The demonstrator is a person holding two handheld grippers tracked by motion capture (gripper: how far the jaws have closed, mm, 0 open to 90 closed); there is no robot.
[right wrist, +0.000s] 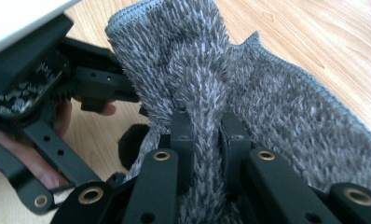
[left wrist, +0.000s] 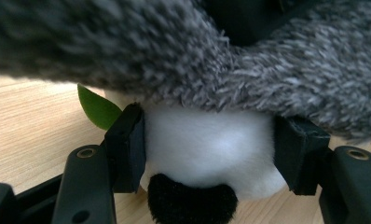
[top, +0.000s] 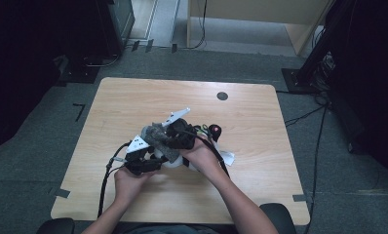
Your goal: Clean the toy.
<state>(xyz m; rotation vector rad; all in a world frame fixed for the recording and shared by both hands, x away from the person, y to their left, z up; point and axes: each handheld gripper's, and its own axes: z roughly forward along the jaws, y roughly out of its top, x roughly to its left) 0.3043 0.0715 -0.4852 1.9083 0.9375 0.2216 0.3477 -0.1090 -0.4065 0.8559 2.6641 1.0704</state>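
At the middle of the table, a soft toy [top: 171, 163] with a white body lies under a grey fuzzy cloth [top: 155, 134]. My left gripper [top: 157, 162] is shut on the toy; in the left gripper view its pads [left wrist: 127, 147] press both sides of the white plush [left wrist: 211, 154]. A black patch [left wrist: 190, 203] sits below and a green leaf [left wrist: 97, 108] sticks out at the left. The grey cloth [left wrist: 174, 56] drapes over the top. My right gripper [top: 167, 135] is shut on a fold of the grey cloth [right wrist: 267, 107], pinched between its fingers [right wrist: 181, 135].
A small red and black object [top: 214, 130] and a white tag [top: 227, 157] lie just right of the hands. A dark round hole [top: 222, 95] marks the wooden table [top: 260, 185] near its far edge. Cables trail off the left front side.
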